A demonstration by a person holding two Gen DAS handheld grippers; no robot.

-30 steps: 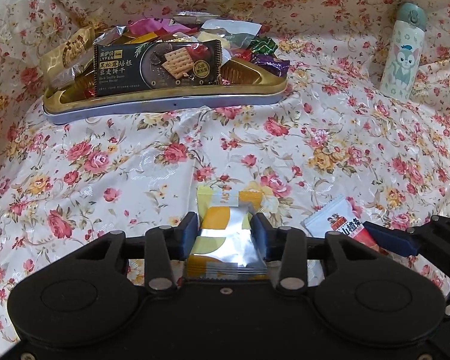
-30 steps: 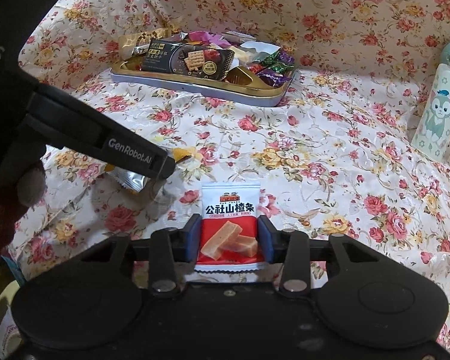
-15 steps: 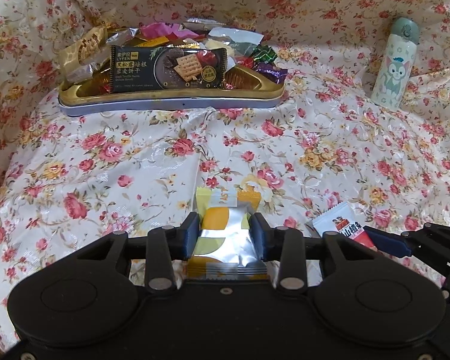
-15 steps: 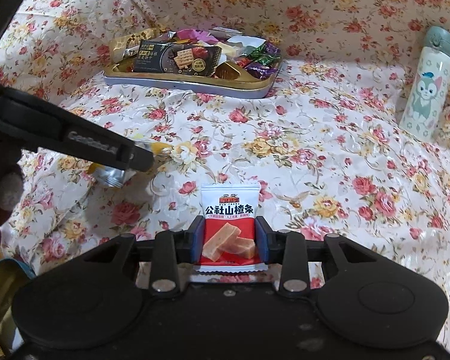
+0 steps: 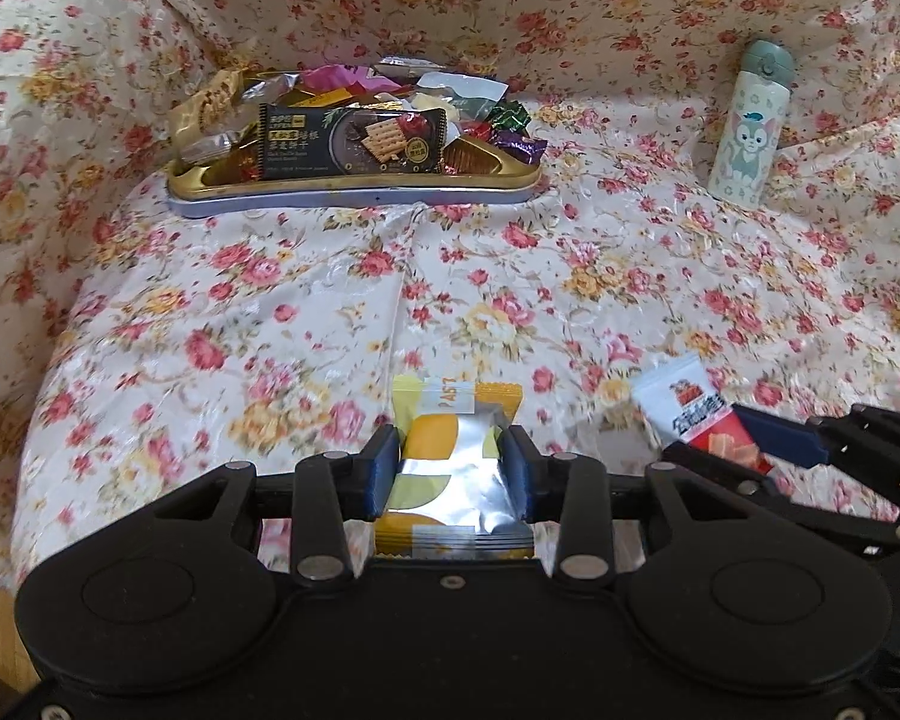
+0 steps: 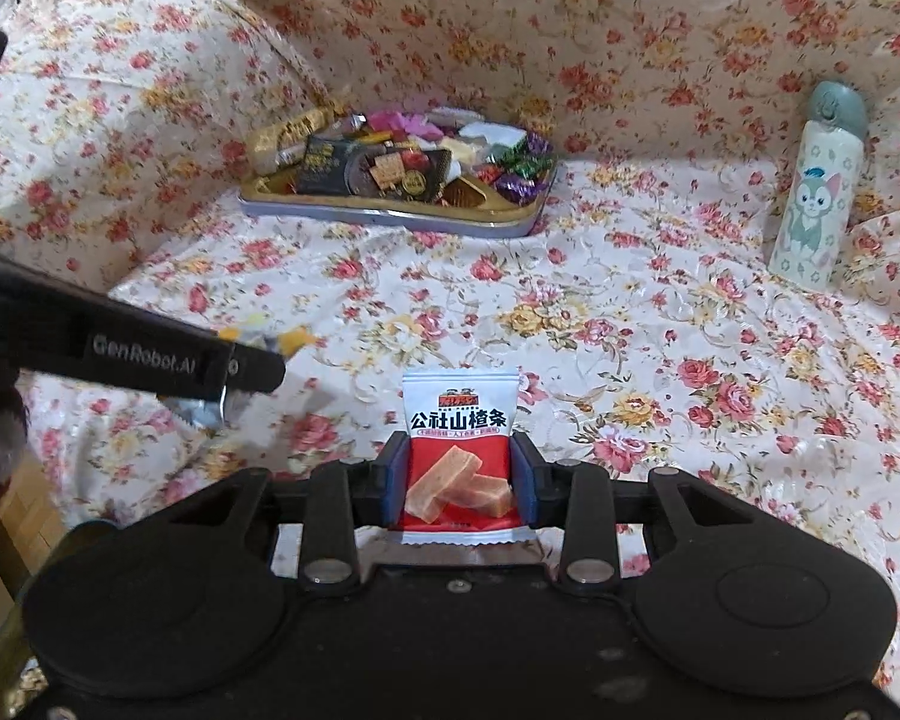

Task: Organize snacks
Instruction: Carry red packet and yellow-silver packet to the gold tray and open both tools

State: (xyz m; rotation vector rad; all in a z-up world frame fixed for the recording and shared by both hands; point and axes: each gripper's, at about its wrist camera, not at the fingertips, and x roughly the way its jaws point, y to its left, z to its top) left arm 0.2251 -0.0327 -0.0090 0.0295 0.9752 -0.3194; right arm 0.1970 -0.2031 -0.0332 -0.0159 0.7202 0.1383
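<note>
My left gripper (image 5: 450,468) is shut on a yellow and silver snack packet (image 5: 450,456), held above the floral cloth. My right gripper (image 6: 457,480) is shut on a red and white hawthorn snack packet (image 6: 459,450), also lifted off the cloth. In the left wrist view the same hawthorn snack packet (image 5: 687,408) shows at the lower right, pinched between the right gripper's blue pads. A gold tray (image 5: 354,189) heaped with wrapped snacks sits at the back of the cloth, well beyond both grippers; the right wrist view has the gold tray (image 6: 390,216) at upper middle.
A pale drinks bottle (image 5: 750,126) with a cartoon cat stands upright at the back right; the right wrist view shows the bottle (image 6: 819,192) at right. A black cracker packet (image 5: 351,141) lies on top of the tray. Flower-patterned cloth (image 5: 510,276) covers the surface and rises behind.
Both grippers have risen and pulled back with their packets still held; the tray and bottle look smaller and farther. The packets no longer rest on the cloth.
</note>
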